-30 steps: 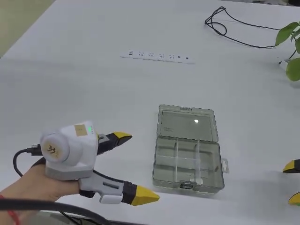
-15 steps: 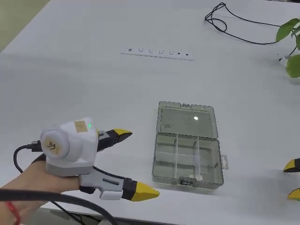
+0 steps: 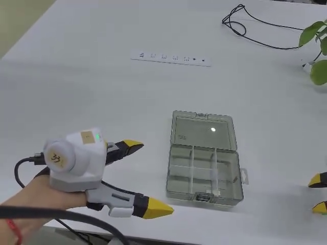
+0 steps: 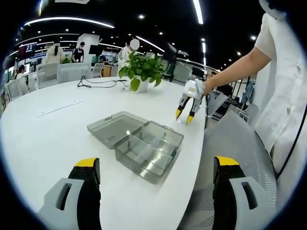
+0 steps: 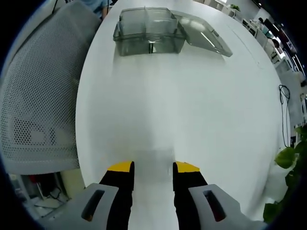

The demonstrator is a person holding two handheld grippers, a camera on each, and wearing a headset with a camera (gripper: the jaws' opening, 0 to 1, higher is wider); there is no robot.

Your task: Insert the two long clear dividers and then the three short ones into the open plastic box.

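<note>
The grey clear plastic box lies open on the white table, its lid folded flat behind it. Clear dividers stand inside and split it into several compartments. My left gripper hovers to the box's left, open wide with nothing between its yellow tips. Its own view looks across the box from close by, with the left gripper framing it. My right gripper sits at the right edge, apart from the box. The right gripper is open with a narrower gap, the box far ahead.
A white power strip lies at the back, a black cable at the far right. A potted plant stands at the right edge. The table's front edge runs just below the left gripper. A mesh chair stands beside the table.
The head camera has shifted slightly. The right gripper's two tips stand a little closer together. The box and left gripper have not moved.
</note>
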